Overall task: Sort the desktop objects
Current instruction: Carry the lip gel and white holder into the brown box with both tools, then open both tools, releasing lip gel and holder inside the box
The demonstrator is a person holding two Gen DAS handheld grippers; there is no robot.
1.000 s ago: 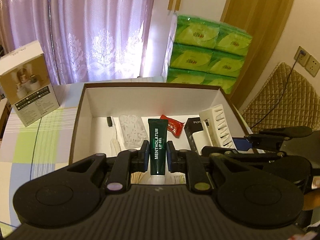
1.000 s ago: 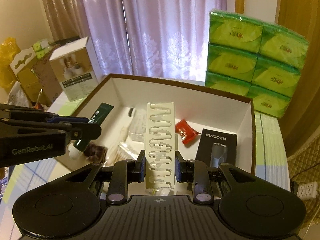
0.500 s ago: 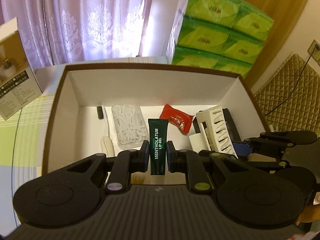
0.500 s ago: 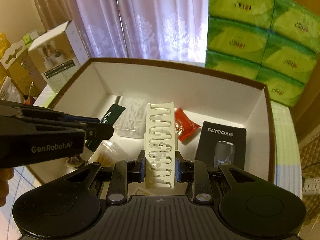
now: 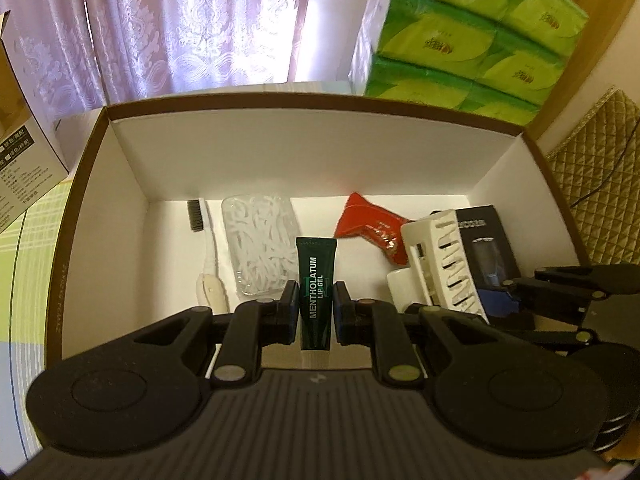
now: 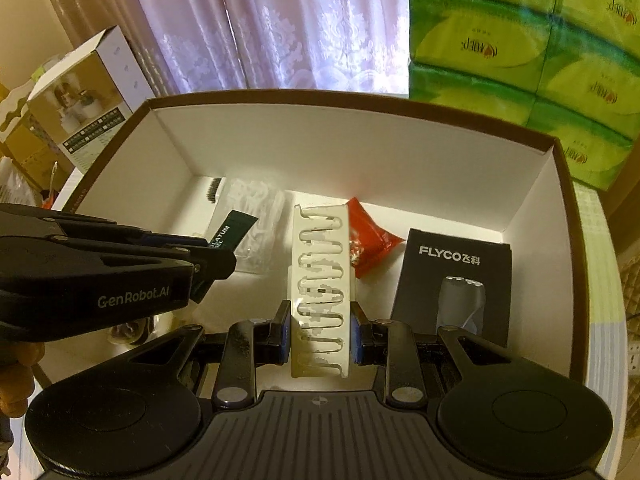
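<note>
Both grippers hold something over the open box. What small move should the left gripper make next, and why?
Probably lower the left gripper a little and then open it. It is shut on the lip gel tube, which hangs above the box, and bare white floor shows between the clear pack of floss picks and the red packet. The right gripper holds the white slotted rack well aside.

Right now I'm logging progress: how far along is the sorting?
Done: toothbrush, floss picks pack, red packet and FLYCO box lie in the cardboard box. In hand: left hand-held gripper holds lip gel tube, right hand-held gripper holds white rack. Left: releasing both.
</note>
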